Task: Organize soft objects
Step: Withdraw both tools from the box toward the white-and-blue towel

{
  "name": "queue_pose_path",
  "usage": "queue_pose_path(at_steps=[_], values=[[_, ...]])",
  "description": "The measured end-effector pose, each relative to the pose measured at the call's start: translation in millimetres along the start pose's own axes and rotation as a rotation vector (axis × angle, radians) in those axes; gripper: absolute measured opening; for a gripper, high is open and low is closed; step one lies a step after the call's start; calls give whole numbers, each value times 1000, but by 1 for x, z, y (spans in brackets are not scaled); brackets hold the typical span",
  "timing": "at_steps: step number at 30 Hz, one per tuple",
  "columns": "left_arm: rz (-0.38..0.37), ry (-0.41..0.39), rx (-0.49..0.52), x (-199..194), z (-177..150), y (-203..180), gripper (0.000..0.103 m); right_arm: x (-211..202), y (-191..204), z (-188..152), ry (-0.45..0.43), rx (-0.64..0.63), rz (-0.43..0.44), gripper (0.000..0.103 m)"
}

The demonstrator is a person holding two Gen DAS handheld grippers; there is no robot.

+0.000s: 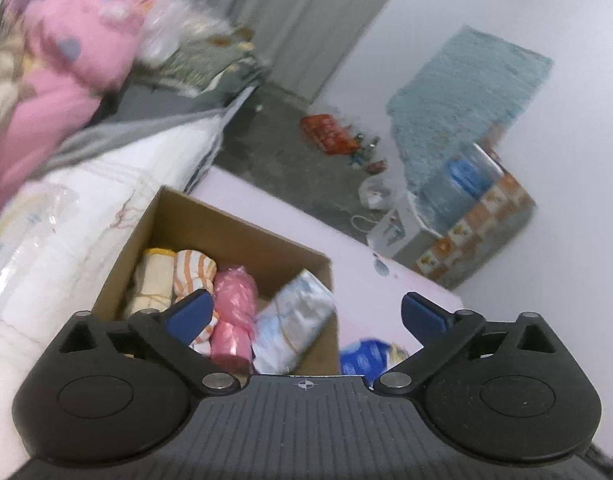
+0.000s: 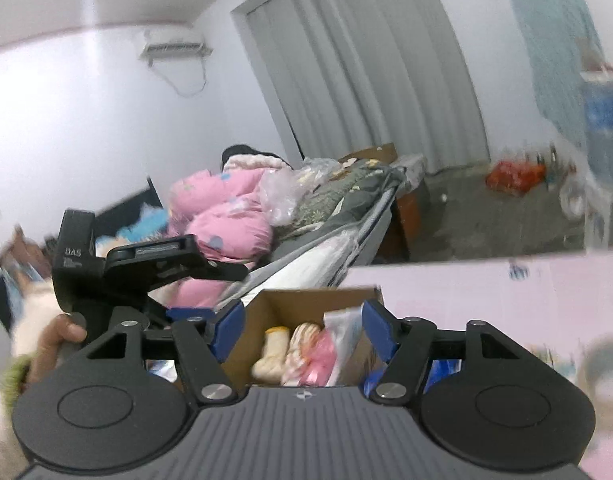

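Observation:
An open cardboard box (image 1: 242, 236) stands on a pink surface (image 1: 370, 288). Side by side inside lie a cream roll (image 1: 154, 280), an orange-striped roll (image 1: 196, 270) and a pink roll (image 1: 234, 296); a white-and-blue plastic packet (image 1: 294, 328) leans at the right. My left gripper (image 1: 306, 312) hangs above the box's near side, open wide and empty. My right gripper (image 2: 304, 328) faces the same box (image 2: 314, 300) from the near side, its jaws partly apart with nothing between the pads. A blue packet (image 1: 364, 354) lies beside the box.
A bed with white bedding (image 1: 106, 184) and a pink quilt (image 1: 66, 40) borders the box on the left. A hand (image 2: 62, 336) grips the other gripper's handle. Across the grey floor lie a red bag (image 1: 330, 134) and stacked cartons under a teal towel (image 1: 466, 100).

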State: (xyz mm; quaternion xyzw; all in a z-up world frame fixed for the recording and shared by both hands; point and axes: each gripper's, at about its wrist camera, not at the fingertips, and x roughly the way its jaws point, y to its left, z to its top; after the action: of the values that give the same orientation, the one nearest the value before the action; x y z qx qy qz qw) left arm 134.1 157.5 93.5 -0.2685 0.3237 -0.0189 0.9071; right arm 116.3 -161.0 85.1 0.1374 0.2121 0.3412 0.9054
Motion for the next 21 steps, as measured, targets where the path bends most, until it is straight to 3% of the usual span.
queue_pose_path(at_steps=[5, 10, 14, 21], values=[[-42, -15, 176, -41, -34, -29, 103, -67, -28, -28, -15, 112, -23, 46], [-132, 49, 294, -57, -78, -54, 103, -109, -51, -58, -8, 182, -78, 46], [-185, 67, 376, -55, -115, -76, 103, -118, -70, -73, -9, 228, -108, 46], [-179, 30, 581, -24, -184, -112, 103, -98, -110, -93, 27, 368, -75, 46]])
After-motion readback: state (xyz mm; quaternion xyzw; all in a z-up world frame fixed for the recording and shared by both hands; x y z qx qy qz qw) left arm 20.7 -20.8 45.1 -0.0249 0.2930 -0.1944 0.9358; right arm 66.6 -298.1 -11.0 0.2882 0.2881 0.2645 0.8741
